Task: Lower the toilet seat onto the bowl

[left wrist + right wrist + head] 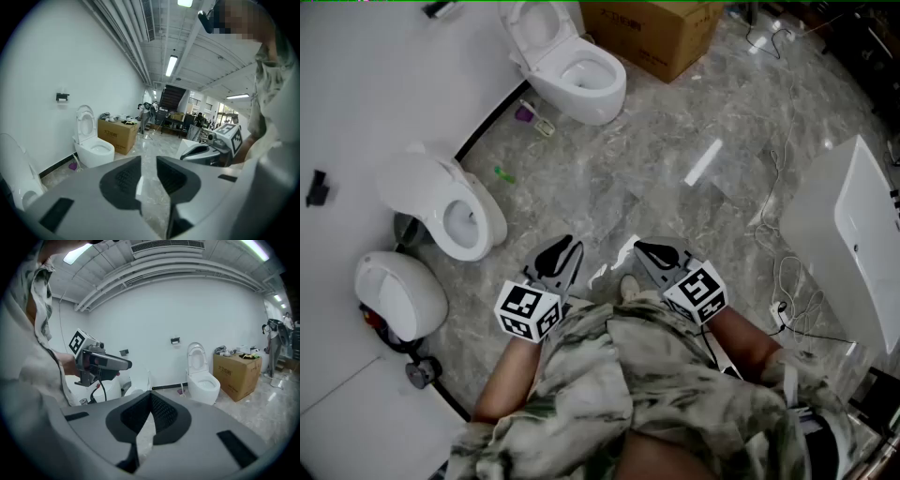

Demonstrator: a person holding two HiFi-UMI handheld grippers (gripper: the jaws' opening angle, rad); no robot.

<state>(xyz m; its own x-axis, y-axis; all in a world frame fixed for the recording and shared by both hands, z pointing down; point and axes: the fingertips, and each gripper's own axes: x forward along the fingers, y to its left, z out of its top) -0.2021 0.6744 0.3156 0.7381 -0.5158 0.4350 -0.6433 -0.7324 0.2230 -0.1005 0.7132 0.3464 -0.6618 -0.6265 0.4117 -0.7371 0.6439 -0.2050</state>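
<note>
Toilet seat (197,358), upright beside cardboard box (236,370): rigid, likely light, slick; grasp top rim. Left gripper (148,164) slightly apart, right gripper (150,397) closed, both empty.

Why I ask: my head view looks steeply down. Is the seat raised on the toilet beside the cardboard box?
Observer: Yes; the right gripper view shows the seat of that toilet upright against the wall.
Operator: Left hand-held gripper holding anything?
Observer: No; the left gripper view shows its jaws slightly apart, only floor between.
Operator: And the right one?
Observer: Its own view shows the right hand-held gripper with jaws meeting at the tips, empty.
</note>
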